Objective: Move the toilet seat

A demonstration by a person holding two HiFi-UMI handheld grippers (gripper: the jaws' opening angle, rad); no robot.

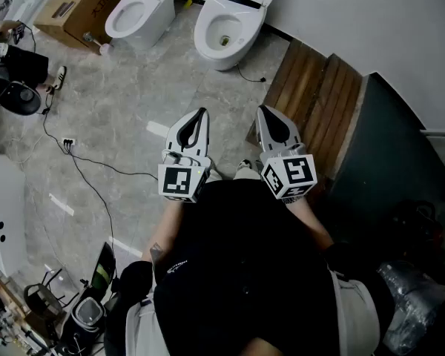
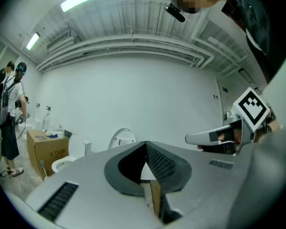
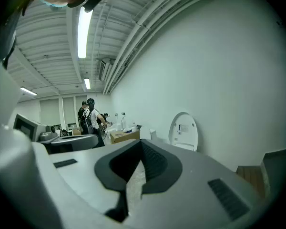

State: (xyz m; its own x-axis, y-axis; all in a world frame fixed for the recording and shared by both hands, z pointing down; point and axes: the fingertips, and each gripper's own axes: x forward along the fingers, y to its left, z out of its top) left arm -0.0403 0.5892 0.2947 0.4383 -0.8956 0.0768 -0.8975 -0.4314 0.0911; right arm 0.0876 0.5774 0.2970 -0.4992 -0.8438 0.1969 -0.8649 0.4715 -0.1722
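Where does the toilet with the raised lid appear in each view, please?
Head view: toilet with the raised lid, top centre.
Left gripper view: toilet left of centre.
Right gripper view: toilet right of centre.
Shared landmark: cardboard box, on its left.

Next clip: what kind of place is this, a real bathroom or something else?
Probably a test lab or workshop, not a working bathroom: a white toilet and a second toilet stand on open floor without stalls, beside a cardboard box, and a power strip lies on the tiles.
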